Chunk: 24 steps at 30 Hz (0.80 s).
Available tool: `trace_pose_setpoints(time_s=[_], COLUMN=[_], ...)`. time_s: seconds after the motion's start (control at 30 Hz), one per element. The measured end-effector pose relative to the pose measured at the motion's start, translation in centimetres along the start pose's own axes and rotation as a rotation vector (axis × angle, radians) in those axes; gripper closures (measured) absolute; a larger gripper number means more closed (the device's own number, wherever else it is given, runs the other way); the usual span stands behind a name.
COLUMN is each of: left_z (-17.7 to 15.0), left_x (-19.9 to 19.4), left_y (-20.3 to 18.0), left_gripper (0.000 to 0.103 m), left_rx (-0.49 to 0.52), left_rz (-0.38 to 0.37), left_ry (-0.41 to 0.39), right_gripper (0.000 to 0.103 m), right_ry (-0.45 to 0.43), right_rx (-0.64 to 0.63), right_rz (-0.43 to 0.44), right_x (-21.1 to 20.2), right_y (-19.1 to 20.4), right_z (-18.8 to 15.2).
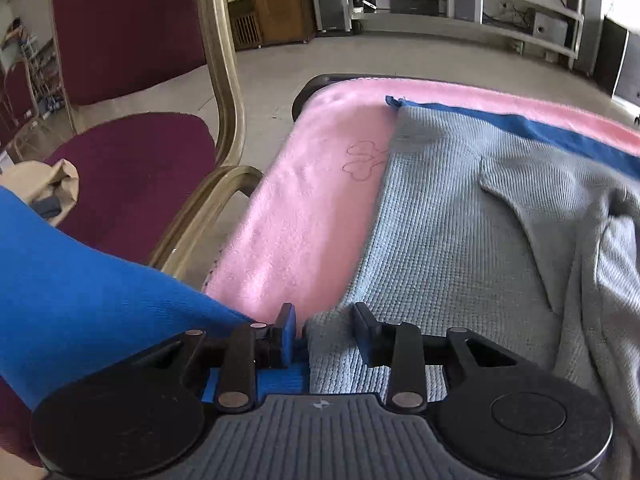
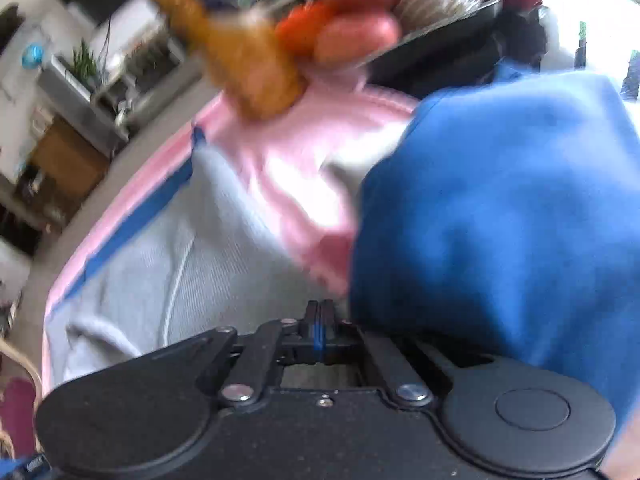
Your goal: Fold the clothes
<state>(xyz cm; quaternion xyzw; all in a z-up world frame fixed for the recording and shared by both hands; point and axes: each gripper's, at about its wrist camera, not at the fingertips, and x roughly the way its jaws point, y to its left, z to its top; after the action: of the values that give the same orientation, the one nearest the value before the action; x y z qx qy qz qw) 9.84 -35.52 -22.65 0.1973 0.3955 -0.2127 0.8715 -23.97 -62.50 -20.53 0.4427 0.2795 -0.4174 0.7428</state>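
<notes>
A grey waffle-knit garment with blue trim [image 1: 460,216] lies spread on a pink towel [image 1: 316,200] over the table. My left gripper [image 1: 326,330] is open, its jaws either side of the garment's near left corner, with blue fabric [image 1: 80,300] draped to its left. In the right wrist view, which is blurred, my right gripper [image 2: 319,320] is shut on a thin edge of blue fabric [image 2: 500,220] that bulges up at its right, above the grey garment [image 2: 192,248] and the pink towel [image 2: 288,168].
A maroon chair with a gold frame [image 1: 140,176] stands left of the table. Shelving [image 1: 460,0] and a wooden cabinet [image 1: 276,4] stand across the floor. A tray of toy fruit and an orange plush thing [image 2: 248,60] sit beyond the towel.
</notes>
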Motion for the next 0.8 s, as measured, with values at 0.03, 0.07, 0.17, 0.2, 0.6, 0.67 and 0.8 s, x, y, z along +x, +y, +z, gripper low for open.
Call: trace_pose_setpoints(time_s=[0.03,0.07,0.17,0.2,0.6,0.67,0.8], left_z=[-0.4,-0.8,-2.0,-2.5,-11.4,-12.0,-13.0], left_x=[-0.9,-1.9,-5.4,-6.6,-13.8,-13.9,-13.2], left_y=[-0.2,-0.4,-0.1,0.2,2.2,0.8,-2.4], left_gripper=[0.068,0.073,0.074,0.074,0.064,0.062,0.062], left_rx=[0.017,0.029,0.044,0.039,0.048,0.122,0.273], left_rz=[0.006,0.009,-0.017,-0.034,-0.335,-0.331,-0.275], left_ry=[-0.014,-0.029,-0.073,-0.087,-0.015,-0.026,-0.045], right_gripper=[0.103,0.103,0.093,0.091,0.059,0.052,0.048], right_ry=[-0.008,-0.016,-0.059,-0.062,0.102,0.123,0.153], right_rx=[0.002,-0.006,-0.03,-0.029,-0.168,-0.236,-0.351], right_rz=[0.0,-0.005,0.023,0.065,0.272,0.253,0.205], right_x=[-0.5,-1.2,-4.2,-5.2,-10.9,-10.5,-9.5], right_y=[0.1,0.3,0.6,0.3,-1.7,-1.0,0.4], right_z=[-0.2,-0.6,-1.7,-1.9,-9.5,-10.4,-11.6])
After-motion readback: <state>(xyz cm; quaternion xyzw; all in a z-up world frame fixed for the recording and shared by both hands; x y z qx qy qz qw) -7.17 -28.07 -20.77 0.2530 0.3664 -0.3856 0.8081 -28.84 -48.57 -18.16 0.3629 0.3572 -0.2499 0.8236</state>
